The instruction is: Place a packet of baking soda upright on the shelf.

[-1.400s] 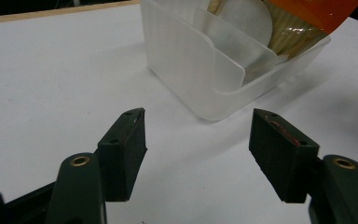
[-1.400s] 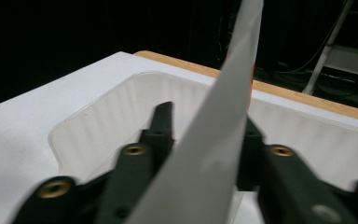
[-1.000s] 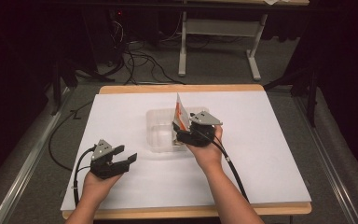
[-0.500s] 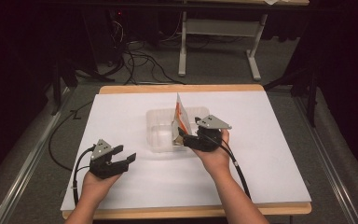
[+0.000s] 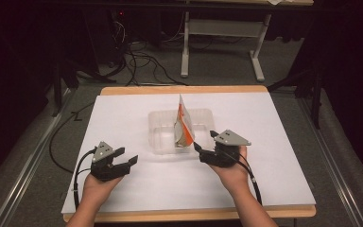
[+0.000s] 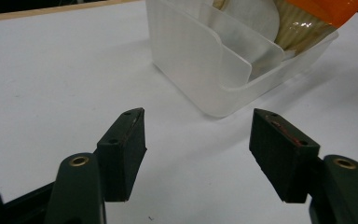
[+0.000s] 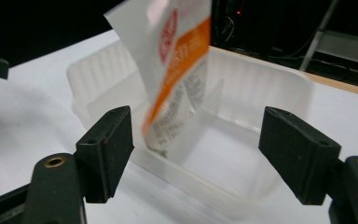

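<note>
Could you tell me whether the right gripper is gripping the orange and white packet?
No, the right gripper is open, and the packet stands in the clear container beyond it.

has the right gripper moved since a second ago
Yes: the right gripper has pulled back toward the person, off the packet and past the clear tub's near rim, jaws open.

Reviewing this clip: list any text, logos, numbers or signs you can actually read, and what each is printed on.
No text reads clearly enough to quote.
Orange-and-white packet standing in the clear plastic container: red logo near the top, lettering blurred, unreadable.
Same packet, lower part: block of small grey print, too small and blurred to read.
Container, white table and both tongs: no markings visible.
</note>
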### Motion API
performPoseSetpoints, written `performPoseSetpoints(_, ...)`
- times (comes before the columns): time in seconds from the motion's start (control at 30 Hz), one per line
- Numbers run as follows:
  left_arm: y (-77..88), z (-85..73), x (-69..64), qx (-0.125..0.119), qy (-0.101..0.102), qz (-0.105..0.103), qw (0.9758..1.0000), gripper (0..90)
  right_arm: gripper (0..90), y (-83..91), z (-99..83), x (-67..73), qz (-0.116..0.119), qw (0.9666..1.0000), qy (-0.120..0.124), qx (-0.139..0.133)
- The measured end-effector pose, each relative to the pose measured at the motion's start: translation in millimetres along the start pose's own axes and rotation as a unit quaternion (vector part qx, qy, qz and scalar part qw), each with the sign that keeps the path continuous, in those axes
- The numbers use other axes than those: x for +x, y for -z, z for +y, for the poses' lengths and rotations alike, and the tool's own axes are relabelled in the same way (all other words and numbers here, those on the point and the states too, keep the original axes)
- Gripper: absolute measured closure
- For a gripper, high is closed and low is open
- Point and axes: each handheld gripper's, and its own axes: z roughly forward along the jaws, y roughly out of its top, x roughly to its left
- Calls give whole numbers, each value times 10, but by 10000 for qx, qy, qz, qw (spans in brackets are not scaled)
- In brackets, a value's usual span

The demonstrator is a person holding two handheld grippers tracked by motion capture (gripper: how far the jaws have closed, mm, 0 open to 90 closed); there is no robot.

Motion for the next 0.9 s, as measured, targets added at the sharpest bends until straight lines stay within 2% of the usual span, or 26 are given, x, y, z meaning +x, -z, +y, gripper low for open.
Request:
performPoseSetpoints(0.1, -5, -2, -3, 8, -6, 5, 10000, 365, 268, 132, -77, -110, -171, 9998, 50, 75)
performPoseSetpoints(0.27, 5, -4, -13, 20, -12, -14, 10000, 363, 266, 418, -254, -382, -444, 9989, -73, 143)
performPoseSetpoints(0.33, 10, -5, -19, 11, -23, -20, 10000, 363, 267, 541, -317, -462, -528, 9984, -151, 141)
performPoseSetpoints(0.37, 10, -5, -19, 11, -23, -20, 10000, 363, 267, 541, -317, -462, -528, 9984, -151, 141)
performPoseSetpoints(0.4, 9, -8, -21, 29, -30, -24, 10000, 363, 269, 701, -412, -567, -590, 9978, -285, 113)
performPoseSetpoints(0.47, -1, -12, -24, 47, -29, -15, 10000, 363, 273, 809, -498, -634, -649, 9971, -370, 124)
performPoseSetpoints(0.5, -1, -12, -24, 47, -29, -15, 10000, 363, 273, 809, -498, -634, -649, 9971, -370, 124)
performPoseSetpoints(0.53, -6, -11, -45, 36, -62, -18, 10000, 364, 284, 890, -626, -692, -662, 9963, -494, 230)
performPoseSetpoints(0.63, -15, -3, -94, -8, -141, -46, 9999, 364, 295, 883, -700, -717, -675, 9945, -576, 551)
performPoseSetpoints(0.7, -25, -3, -113, 4, -160, -57, 9999, 364, 295, 865, -704, -721, -656, 9947, -546, 570)
performPoseSetpoints(0.83, -119, -26, -206, 219, -343, -84, 9991, 361, 296, 685, -740, -708, -474, 9941, -338, 921)
performPoseSetpoints(0.9, -141, -32, -227, 267, -385, -90, 9989, 358, 298, 669, -736, -694, -388, 9943, -308, 942)
